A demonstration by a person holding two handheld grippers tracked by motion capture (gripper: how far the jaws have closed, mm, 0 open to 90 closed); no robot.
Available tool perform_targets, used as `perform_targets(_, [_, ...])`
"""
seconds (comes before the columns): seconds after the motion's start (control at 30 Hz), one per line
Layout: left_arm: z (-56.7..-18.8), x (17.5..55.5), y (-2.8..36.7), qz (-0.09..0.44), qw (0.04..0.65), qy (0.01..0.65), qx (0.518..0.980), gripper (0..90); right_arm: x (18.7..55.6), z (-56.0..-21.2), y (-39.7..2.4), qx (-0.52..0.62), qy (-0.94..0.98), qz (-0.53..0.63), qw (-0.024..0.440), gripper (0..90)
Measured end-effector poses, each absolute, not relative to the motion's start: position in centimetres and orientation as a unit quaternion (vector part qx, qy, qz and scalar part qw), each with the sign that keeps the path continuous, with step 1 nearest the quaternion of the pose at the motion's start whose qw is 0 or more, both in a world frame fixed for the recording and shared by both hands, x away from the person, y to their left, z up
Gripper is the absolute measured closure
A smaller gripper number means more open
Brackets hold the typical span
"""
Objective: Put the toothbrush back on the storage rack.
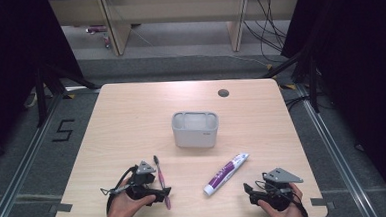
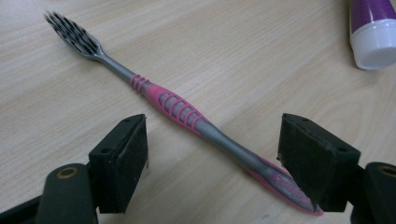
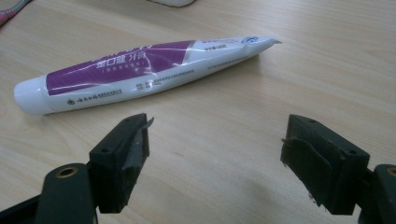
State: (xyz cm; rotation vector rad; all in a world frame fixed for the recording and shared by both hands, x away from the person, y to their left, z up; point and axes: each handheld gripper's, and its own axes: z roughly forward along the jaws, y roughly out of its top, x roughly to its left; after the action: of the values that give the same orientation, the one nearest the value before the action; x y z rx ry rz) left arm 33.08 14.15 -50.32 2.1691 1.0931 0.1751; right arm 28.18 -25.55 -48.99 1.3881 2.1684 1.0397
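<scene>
Left gripper view, left hand-held gripper (image 2: 212,154) wide astride toothbrush (image 2: 187,114), high view, grey holder (image 1: 195,129) beyond

Bare wood lies between toothbrush (image 1: 161,180) and toothpaste tube (image 1: 226,173); the grey holder (image 1: 195,129) apparently blocks the centre.

At the lower left of the high view, the person's left hand (image 1: 120,205) grips the black two-jaw left gripper (image 1: 161,190), its jaws spread wide and aimed toward the frame's right. At the lower right, the right hand (image 1: 284,211) holds the matching black right gripper (image 1: 249,190), jaws wide apart, aimed toward the frame's left.
</scene>
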Motion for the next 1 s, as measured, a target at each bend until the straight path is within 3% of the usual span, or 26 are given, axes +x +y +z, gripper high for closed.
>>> perform_targets(0.4, [-50.4,34.1,14.0,0.081,0.327,0.422,0.842,29.9,28.1,-48.9,-25.4,0.484,0.77,0.362,0.205,23.1])
perform_targets(1.0, [-50.3,34.3,13.0,0.116,0.304,0.394,0.86,45.0,28.1,-49.0,-25.4,0.483,0.769,0.367,0.203,23.6])
